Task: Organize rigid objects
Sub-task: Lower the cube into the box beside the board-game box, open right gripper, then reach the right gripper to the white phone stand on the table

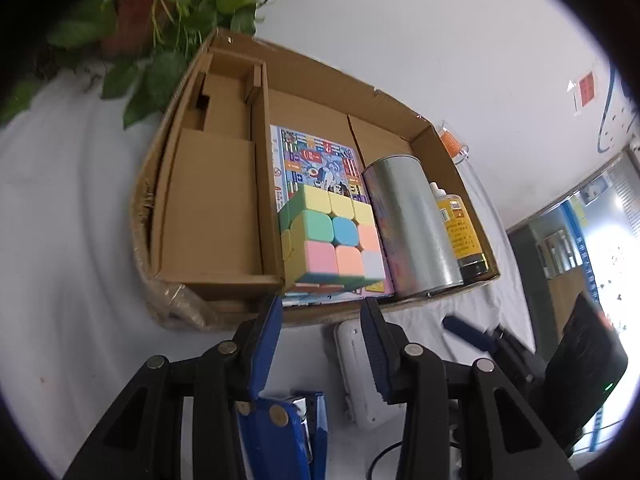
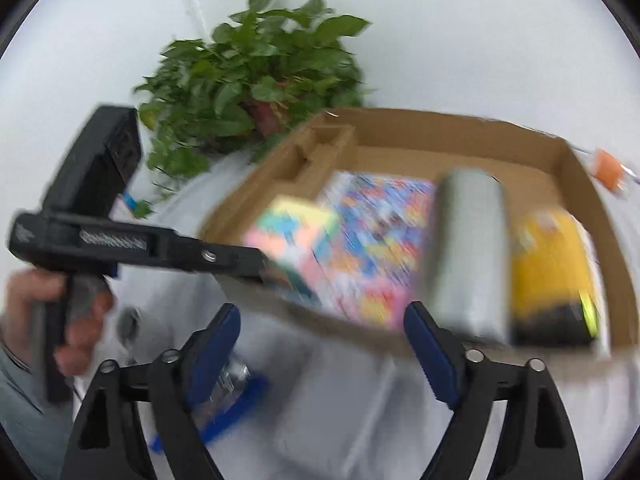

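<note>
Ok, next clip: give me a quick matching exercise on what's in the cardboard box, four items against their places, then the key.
Items:
1. pastel puzzle cube
2. silver can
3. yellow-labelled bottle
4. colourful printed booklet

Places:
A. lying flat under the cube
B. between the can and the box's right wall
C. lying on its side, right of the cube
D. next to the cardboard divider, on top of the booklet

Pairs: 1-D, 2-C, 3-B, 4-A

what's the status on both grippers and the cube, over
Left gripper open, empty, just short of the box. Right gripper open, empty. Pastel cube sits in box on the patterned book, beside silver can. Nothing blocking.
</note>
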`<control>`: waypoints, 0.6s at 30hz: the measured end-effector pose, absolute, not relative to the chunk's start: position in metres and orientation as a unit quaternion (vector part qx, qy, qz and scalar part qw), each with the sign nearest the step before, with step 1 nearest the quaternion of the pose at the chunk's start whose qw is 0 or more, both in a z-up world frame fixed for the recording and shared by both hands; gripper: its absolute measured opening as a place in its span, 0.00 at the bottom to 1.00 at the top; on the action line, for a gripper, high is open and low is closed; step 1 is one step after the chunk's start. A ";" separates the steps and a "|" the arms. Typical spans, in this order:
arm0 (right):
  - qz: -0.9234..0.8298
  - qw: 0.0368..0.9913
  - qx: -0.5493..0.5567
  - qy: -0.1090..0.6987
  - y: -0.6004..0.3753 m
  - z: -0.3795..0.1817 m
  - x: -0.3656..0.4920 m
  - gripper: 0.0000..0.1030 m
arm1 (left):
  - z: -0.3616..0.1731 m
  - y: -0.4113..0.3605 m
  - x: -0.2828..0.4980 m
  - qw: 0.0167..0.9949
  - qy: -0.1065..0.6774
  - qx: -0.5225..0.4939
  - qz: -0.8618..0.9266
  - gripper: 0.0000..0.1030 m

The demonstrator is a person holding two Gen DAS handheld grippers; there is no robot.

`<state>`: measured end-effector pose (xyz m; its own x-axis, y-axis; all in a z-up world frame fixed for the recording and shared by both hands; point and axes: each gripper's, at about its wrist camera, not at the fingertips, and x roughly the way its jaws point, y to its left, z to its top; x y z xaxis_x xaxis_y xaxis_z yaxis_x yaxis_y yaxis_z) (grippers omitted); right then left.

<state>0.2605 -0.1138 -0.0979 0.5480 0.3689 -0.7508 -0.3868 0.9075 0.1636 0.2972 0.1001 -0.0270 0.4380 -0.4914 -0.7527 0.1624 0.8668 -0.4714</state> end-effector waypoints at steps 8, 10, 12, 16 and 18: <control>0.165 0.863 -0.048 0.475 -0.096 -0.153 0.233 0.71 | 0.004 0.099 0.239 0.881 0.429 -0.127 -0.153 0.52; 0.148 0.869 -0.077 0.465 -0.093 -0.157 0.228 0.66 | 0.000 0.096 0.228 0.880 0.429 -0.133 -0.152 0.52; 0.157 0.871 -0.074 0.460 -0.099 -0.156 0.222 0.61 | -0.008 0.091 0.215 0.875 0.433 -0.144 -0.159 0.52; 0.184 0.876 -0.090 0.436 -0.117 -0.146 0.196 0.23 | -0.029 0.072 0.199 0.848 0.459 -0.175 -0.201 0.52; 0.188 0.874 -0.095 0.439 -0.129 -0.144 0.182 0.10 | -0.040 0.057 0.191 0.832 0.473 -0.185 -0.223 0.52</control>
